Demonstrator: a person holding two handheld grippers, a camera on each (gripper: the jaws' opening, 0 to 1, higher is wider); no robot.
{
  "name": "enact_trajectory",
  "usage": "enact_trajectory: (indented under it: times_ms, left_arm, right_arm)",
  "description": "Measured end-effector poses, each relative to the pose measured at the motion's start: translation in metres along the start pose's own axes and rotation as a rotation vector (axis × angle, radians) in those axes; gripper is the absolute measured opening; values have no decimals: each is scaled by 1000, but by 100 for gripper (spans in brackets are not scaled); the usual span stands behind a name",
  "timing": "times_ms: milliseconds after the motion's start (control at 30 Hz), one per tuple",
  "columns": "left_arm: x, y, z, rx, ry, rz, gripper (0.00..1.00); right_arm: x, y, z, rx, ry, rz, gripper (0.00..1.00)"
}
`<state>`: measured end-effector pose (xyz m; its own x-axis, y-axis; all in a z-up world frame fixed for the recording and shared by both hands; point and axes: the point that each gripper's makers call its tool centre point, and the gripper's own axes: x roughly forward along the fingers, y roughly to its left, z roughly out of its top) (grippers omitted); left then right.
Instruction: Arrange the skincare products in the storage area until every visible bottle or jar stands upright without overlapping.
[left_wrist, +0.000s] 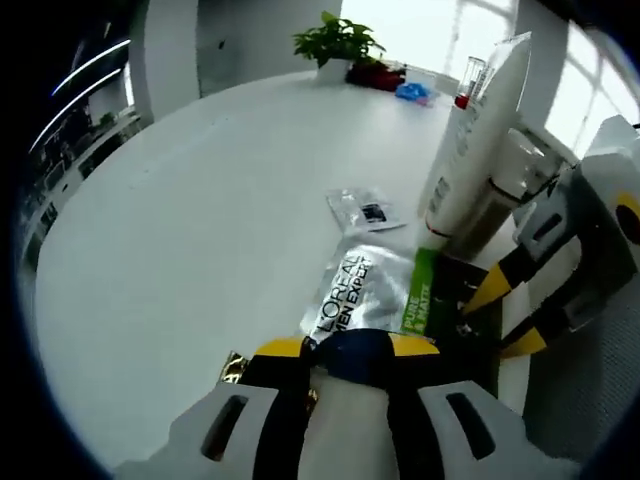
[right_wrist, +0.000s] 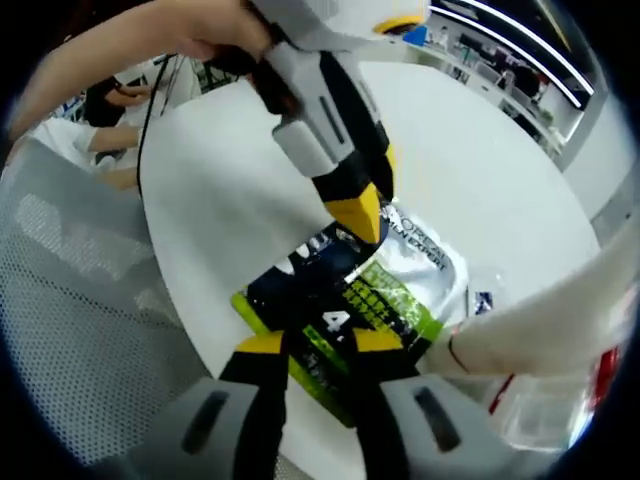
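Both hand-held grippers are clamping one flat L'Oréal package at the tabletop (left_wrist: 180, 230) edge: the left hand-held gripper (left_wrist: 345, 350) at lower centre, the right hand-held gripper (right_wrist: 320, 345) likewise. Opposed pulling is risking the package (right_wrist: 395, 275) tearing or toppling the leaning white tube (left_wrist: 475, 140).

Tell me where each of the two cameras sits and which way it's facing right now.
Left gripper view: rides the left gripper, facing across the white table over the L'Oreal packet toward a plant; the right gripper enters at right.
Right gripper view: rides the right gripper, looking down at the packet; the left gripper and a person's hand show above.
Shared: packet, table, white tube.
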<state>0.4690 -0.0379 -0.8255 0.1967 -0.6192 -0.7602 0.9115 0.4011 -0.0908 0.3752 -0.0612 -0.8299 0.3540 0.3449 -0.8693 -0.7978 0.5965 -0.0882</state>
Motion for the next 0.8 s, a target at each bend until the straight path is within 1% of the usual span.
enact_trajectory:
  times_ms: [200, 300, 400, 533, 633, 700, 800]
  left_arm:
    - [0, 0, -1, 6, 2, 7, 26]
    - [0, -1, -1, 42, -11, 15, 27]
    - [-1, -1, 0, 39, -15, 24, 27]
    - [-5, -3, -1, 71, 1, 43, 27]
    - [-10, -7, -4, 65, 2, 42, 29]
    - [-14, -10, -5, 45, -4, 43, 30]
    - [-24, -15, -2, 8, -38, 47, 31]
  right_arm:
    - [0, 0, 0, -2, -1, 2, 25]
    - [0, 0, 0, 1, -5, 3, 25]
    - [0, 0, 0, 3, -9, 3, 25]
    - [0, 0, 0, -3, -9, 4, 25]
    - [0, 0, 0, -2, -13, 3, 25]
    - [0, 0, 0, -5, -13, 2, 25]
    - [0, 0, 0, -9, -10, 1, 25]
